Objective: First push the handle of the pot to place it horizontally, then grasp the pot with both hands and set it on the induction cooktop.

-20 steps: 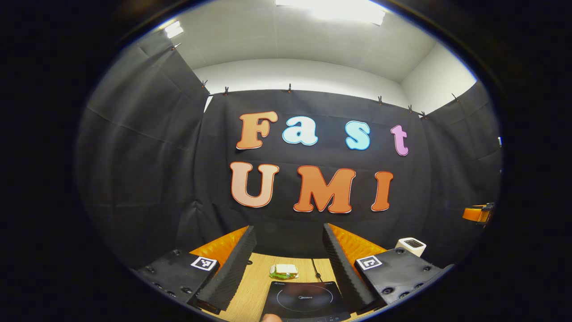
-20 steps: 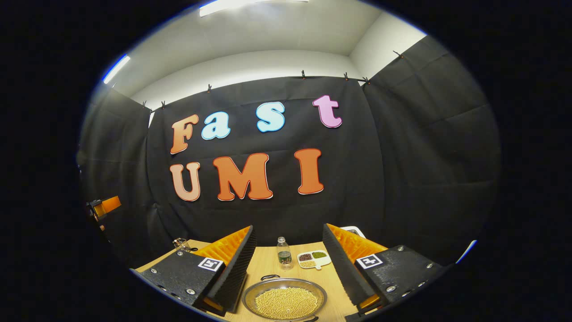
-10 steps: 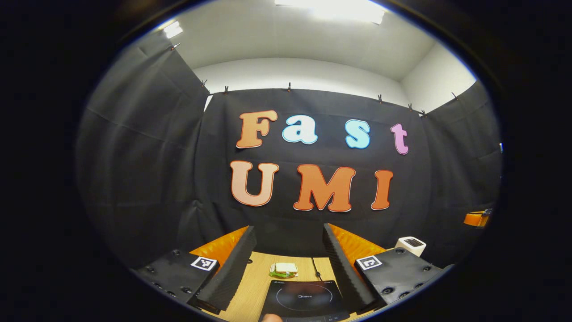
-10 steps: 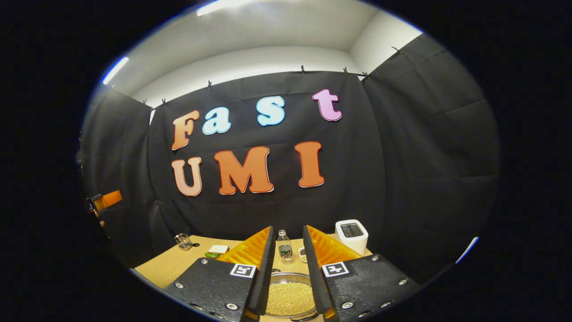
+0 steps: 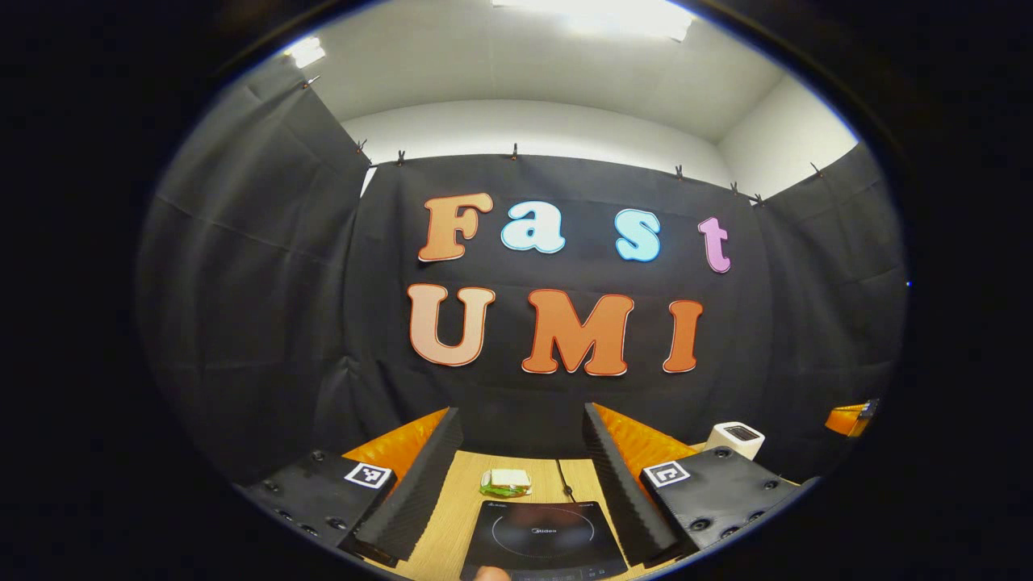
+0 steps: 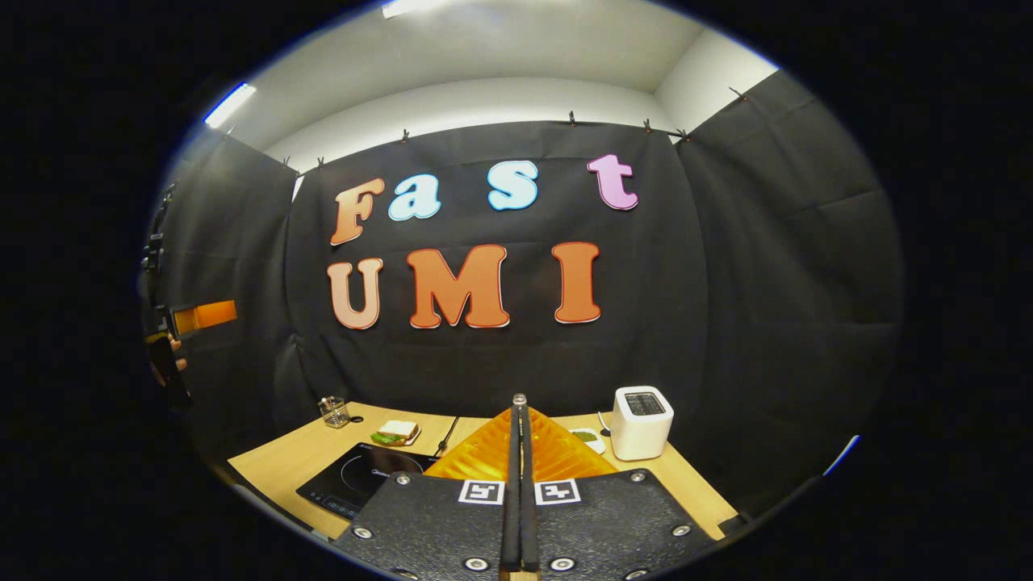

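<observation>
Left gripper view: left gripper [image 5: 516, 452] held above the wooden table [image 5: 466, 500], fingers spread wide with nothing between them.

The induction cooktop [image 5: 542, 539] lies flat on the table directly ahead of the wide gap. A sandwich [image 5: 505, 482] sits just beyond the cooktop's far edge. A white toaster [image 5: 736, 439] stands at the right, past the right finger. In the right gripper view, the right gripper [image 6: 519, 452] has its two fingers pressed flat together, holding nothing. The cooktop [image 6: 363, 478] lies to the left of these fingers, the toaster [image 6: 641, 421] to the right, and a small glass [image 6: 333, 411] stands near the far left corner. The pot's position cannot be determined; the closed fingers cover the table area in front of them.
</observation>
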The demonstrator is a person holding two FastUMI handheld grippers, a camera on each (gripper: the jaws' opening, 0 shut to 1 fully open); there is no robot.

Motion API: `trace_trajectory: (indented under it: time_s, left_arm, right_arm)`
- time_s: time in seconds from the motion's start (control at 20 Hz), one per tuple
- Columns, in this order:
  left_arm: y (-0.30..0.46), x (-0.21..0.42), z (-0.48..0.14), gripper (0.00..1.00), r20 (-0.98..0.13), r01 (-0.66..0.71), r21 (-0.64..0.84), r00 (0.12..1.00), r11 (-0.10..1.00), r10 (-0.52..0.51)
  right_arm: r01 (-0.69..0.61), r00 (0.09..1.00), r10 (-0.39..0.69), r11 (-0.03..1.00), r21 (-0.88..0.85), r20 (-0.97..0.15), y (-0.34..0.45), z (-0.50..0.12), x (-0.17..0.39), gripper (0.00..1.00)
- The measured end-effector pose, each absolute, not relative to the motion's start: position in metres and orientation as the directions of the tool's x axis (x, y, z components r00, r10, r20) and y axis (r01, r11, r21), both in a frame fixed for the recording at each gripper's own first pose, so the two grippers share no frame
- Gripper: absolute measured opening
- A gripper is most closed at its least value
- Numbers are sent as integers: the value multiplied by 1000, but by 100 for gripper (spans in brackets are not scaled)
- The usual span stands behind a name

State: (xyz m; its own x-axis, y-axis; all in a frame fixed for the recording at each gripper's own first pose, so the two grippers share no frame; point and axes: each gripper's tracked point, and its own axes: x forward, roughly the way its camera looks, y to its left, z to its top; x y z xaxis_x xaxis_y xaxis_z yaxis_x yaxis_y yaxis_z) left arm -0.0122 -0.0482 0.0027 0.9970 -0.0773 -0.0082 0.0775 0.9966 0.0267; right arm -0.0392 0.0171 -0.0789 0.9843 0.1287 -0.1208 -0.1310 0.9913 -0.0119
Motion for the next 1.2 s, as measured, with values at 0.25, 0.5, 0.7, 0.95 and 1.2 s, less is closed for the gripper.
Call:
trace_trajectory:
  time_s: [0.25, 0.5, 0.7, 0.95, 1.2]
  left_arm:
    - [-52, -13, -4, 98, -18, 87, 28, 996, 996, -87]
    - [-49, -14, -12, 99, -35, 86, 21, 996, 996, -85]
    - [-44, -15, -15, 98, -40, 73, 10, 997, 997, -73]
    - [-47, -18, -16, 98, -42, 70, 20, 997, 997, -69]
    - [-51, -22, -18, 98, -44, 74, 24, 996, 997, -72]
  right_arm:
    - [-177, 967, 169, 984, -28, -193, 30, -123, -59, 0]
    - [-228, 930, 205, 973, -42, -304, 39, -177, -84, 0]
    - [-242, 895, 219, 970, -11, -388, 38, -218, -98, 0]
    - [-237, 852, 216, 971, 16, -477, 31, -266, -106, 0]
    - [-222, 809, 213, 974, 50, -547, 28, -307, -109, 0]
